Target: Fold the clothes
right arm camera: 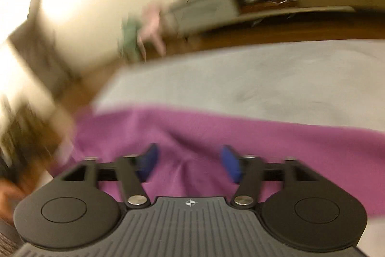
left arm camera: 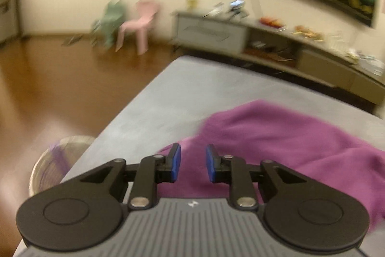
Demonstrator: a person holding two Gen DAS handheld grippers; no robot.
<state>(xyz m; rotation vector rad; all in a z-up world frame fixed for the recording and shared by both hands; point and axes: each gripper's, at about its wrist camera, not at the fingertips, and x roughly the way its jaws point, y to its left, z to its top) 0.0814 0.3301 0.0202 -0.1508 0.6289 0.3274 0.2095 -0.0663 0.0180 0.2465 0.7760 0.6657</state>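
Note:
A purple garment (left arm camera: 276, 143) lies rumpled on the grey table (left arm camera: 204, 88). My left gripper (left arm camera: 192, 161) is open above the garment's near left part, with nothing between its blue pads (left arm camera: 176, 159). In the right wrist view the garment (right arm camera: 240, 134) spreads across the near side of the table (right arm camera: 240, 74). My right gripper (right arm camera: 190, 160) is open wide over the cloth and holds nothing. Both views are blurred by motion.
A round woven basket (left arm camera: 57, 160) stands on the wooden floor beside the table's left edge. A pink chair (left arm camera: 142, 21) and a green chair (left arm camera: 110, 18) stand by the far wall. A low cabinet (left arm camera: 264, 40) with clutter runs along the right wall.

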